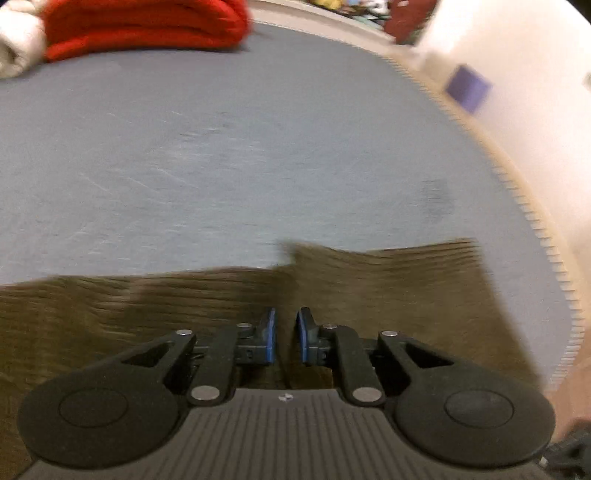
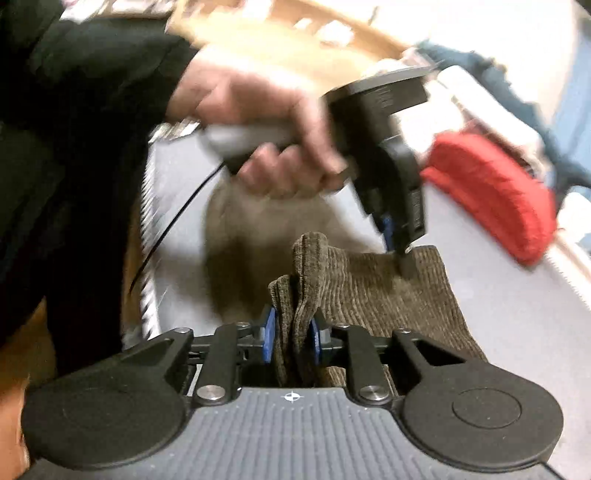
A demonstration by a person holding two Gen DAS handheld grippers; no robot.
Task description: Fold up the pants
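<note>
Brown corduroy pants (image 1: pixel 388 288) lie on a grey table top (image 1: pixel 221 147). My left gripper (image 1: pixel 286 334) hovers low over them with its blue pads a narrow gap apart and brown fabric in that gap. The right wrist view shows the same left gripper (image 2: pixel 400 254) pinching the pants (image 2: pixel 369 291) near their far edge, slightly raised. My right gripper (image 2: pixel 291 336) is shut on a bunched fold of the pants that stands up between its pads. The cloth stretches between the two grippers.
A folded red garment (image 1: pixel 147 26) lies at the far side of the table, also in the right wrist view as the red garment (image 2: pixel 491 192). A white cloth (image 1: pixel 14 48) sits beside it. A person's hand (image 2: pixel 266 110) and black sleeve (image 2: pixel 74 110) hold the left gripper. The table edge (image 1: pixel 535 221) runs along the right.
</note>
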